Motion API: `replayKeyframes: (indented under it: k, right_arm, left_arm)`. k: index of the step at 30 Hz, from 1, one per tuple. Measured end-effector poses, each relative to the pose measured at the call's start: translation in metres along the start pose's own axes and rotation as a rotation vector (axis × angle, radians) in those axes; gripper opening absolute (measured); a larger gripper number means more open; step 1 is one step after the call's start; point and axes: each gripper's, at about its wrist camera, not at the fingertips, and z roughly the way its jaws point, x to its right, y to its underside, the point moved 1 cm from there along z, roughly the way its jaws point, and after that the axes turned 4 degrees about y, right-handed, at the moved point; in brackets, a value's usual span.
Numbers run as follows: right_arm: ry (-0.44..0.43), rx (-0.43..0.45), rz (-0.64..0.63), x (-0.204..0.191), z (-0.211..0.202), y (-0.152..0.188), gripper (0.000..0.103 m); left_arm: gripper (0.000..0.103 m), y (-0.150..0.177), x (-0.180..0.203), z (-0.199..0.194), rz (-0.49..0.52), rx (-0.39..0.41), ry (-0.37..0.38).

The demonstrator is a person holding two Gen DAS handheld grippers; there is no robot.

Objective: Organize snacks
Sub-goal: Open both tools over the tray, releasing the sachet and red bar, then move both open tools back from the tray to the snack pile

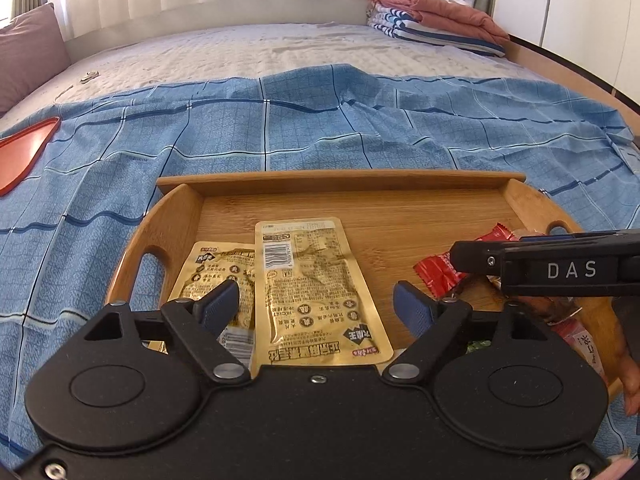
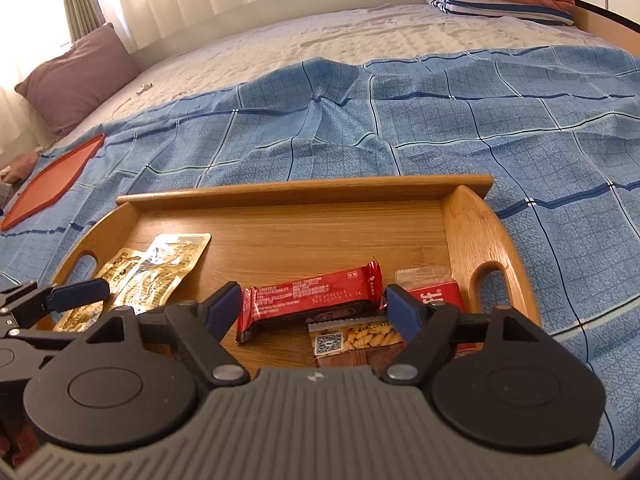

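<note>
A wooden tray with cut-out handles lies on a blue checked cloth. Two gold snack packets lie flat in its left half: one between the fingers of my left gripper, the other under its left finger. That gripper is open just above them. In the right half of the tray a red-wrapped bar lies between the fingers of my right gripper, which is open. A peanut packet and a small red packet lie beside the bar. The gold packets show at left.
The blue checked cloth covers the near part of a bed. An orange-red flat tray lies at the far left. A mauve pillow and folded blankets sit at the far edge. A hand shows at right.
</note>
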Motion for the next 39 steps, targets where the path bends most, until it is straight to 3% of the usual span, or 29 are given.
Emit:
replayKeyframes:
  k: [9, 22, 29, 39]
  right_arm:
    - [-0.010, 0.054, -0.017, -0.004, -0.033, 0.001, 0.091]
    - [-0.089, 0.163, -0.113, -0.006, -0.121, 0.040, 0.093]
    - [-0.088, 0.190, -0.137, 0.003, -0.146, 0.077, 0.093]
    - [-0.031, 0.186, -0.172, 0.013, -0.152, 0.129, 0.094]
  left_arm:
    - [0.093, 0.005, 0.003, -0.041, 0.023, 0.059, -0.008]
    - [0.097, 0.049, 0.028, -0.126, 0.094, 0.157, 0.096]
    - [0.098, 0.079, 0.037, -0.145, 0.101, 0.156, 0.129]
    - [0.098, 0.121, 0.037, -0.154, 0.150, 0.125, 0.102]
